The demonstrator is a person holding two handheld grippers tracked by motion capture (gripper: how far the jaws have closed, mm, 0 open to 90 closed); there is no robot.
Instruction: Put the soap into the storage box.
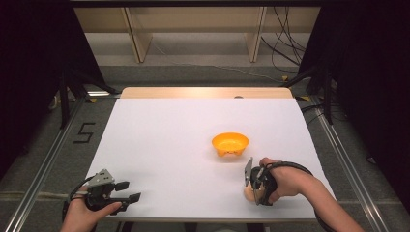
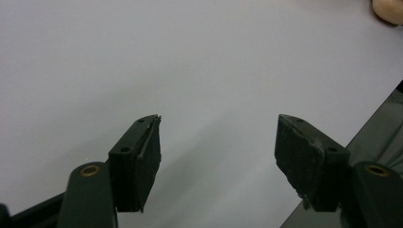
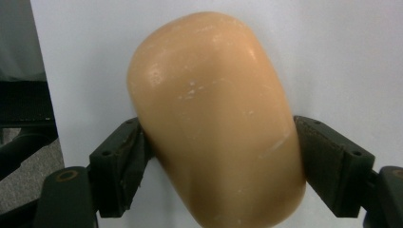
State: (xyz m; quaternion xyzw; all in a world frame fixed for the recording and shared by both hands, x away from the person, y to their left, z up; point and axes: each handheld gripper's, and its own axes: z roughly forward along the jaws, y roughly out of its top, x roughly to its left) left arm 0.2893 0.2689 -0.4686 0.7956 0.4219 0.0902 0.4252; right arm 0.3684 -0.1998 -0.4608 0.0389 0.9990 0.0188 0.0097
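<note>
A smooth tan, rounded lump (image 3: pixel 214 118), like a bread roll, sits between the jaws of my right gripper (image 3: pixel 218 122), and both pads touch its sides. From above, that gripper (image 1: pixel 254 192) points down at the lump (image 1: pixel 248 193) near the table's front right edge. An orange bowl (image 1: pixel 230 143) stands empty a little farther back. My left gripper (image 1: pixel 131 190) rests at the front left with its jaws wide apart. Between its jaws (image 2: pixel 218 118) there is just white table, and the tan lump (image 2: pixel 389 9) peeks in at the top right corner.
A white sheet covers the table (image 1: pixel 169 145), with a strip of bare wood (image 1: pixel 203 92) at the far edge. Metal rails (image 1: pixel 48 159) run along both sides. Wooden shelf legs and cables stand beyond the table.
</note>
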